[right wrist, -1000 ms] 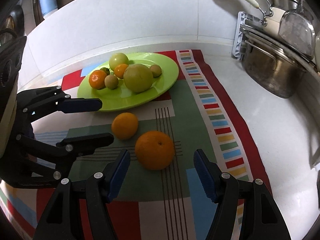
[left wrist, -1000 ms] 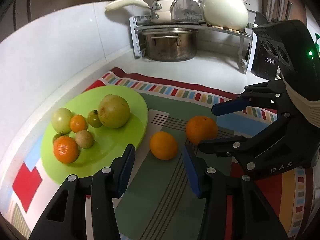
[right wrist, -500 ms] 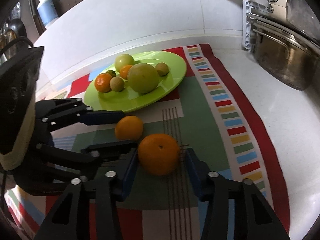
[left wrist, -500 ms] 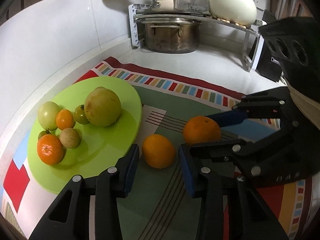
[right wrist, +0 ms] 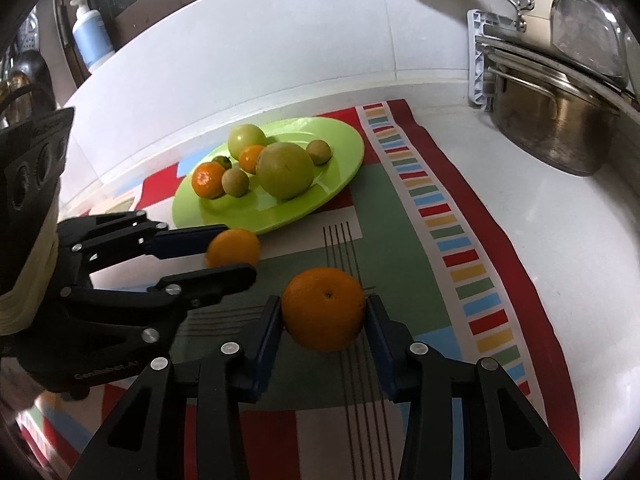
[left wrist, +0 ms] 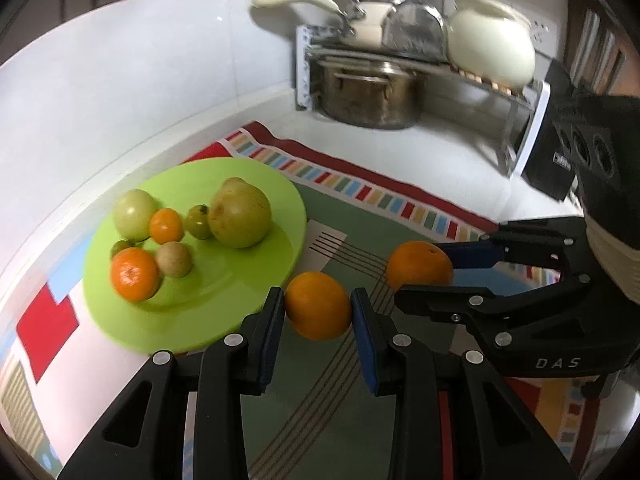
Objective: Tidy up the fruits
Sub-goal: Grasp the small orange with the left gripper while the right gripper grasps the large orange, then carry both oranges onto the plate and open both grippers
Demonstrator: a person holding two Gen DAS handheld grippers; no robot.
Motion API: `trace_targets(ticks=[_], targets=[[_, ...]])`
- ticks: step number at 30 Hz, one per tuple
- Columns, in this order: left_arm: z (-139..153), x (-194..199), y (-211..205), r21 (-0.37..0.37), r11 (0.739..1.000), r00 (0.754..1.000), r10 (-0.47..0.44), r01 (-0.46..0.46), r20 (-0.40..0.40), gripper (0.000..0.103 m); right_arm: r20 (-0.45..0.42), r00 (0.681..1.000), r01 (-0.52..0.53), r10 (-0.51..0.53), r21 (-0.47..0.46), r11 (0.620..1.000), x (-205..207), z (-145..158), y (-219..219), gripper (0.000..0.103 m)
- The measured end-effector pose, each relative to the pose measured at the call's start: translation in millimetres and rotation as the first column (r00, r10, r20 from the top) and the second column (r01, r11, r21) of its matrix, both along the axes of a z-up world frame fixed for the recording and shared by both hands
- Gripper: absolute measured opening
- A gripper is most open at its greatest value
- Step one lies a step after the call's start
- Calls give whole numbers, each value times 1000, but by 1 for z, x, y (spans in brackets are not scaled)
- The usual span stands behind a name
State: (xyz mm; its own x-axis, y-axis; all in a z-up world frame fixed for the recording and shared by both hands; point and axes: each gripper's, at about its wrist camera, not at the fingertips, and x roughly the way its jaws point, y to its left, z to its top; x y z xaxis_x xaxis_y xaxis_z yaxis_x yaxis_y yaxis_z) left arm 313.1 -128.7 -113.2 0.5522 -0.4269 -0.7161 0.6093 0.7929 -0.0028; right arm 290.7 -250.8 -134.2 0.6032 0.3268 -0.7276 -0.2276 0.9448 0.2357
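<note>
A green plate (left wrist: 248, 292) (right wrist: 344, 176) on the patterned mat holds several fruits: a large green one (left wrist: 239, 218), a green tomato (left wrist: 134, 213) and small oranges. My left gripper (left wrist: 318, 312) is shut on a small orange (left wrist: 318, 310), which also shows in the right wrist view (right wrist: 234, 246), just off the plate's near edge. My right gripper (right wrist: 323, 316) is shut on a bigger orange (right wrist: 323, 314), seen in the left wrist view (left wrist: 418, 266) to the right of the first. Both oranges sit low over the mat.
A steel pot (left wrist: 368, 92) (right wrist: 556, 128) stands under a dish rack with white pans at the back. A black box (left wrist: 552, 168) stands at the right. A soap bottle (right wrist: 90, 40) is behind the white wall edge. The mat (right wrist: 400, 216) covers the white counter.
Both grippers have moved forward around their oranges and closed on them. One second ago both were open, short of the fruit.
</note>
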Motion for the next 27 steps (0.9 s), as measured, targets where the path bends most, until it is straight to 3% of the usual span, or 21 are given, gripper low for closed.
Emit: trace_targets(ticks=[13, 22, 27], targets=[[47, -22, 28, -72, 987, 985, 151, -146, 82, 34, 102, 995, 17, -18, 15, 1000, -13, 42, 9, 42], [78, -10, 43, -116, 972, 965, 220, -205, 140, 34, 185, 983, -8, 4, 18, 1000, 1, 76, 23, 42], [88, 7, 48, -153, 964, 962, 236, -215, 134, 34, 223, 974, -26, 24, 6, 1000, 16, 91, 30, 42]])
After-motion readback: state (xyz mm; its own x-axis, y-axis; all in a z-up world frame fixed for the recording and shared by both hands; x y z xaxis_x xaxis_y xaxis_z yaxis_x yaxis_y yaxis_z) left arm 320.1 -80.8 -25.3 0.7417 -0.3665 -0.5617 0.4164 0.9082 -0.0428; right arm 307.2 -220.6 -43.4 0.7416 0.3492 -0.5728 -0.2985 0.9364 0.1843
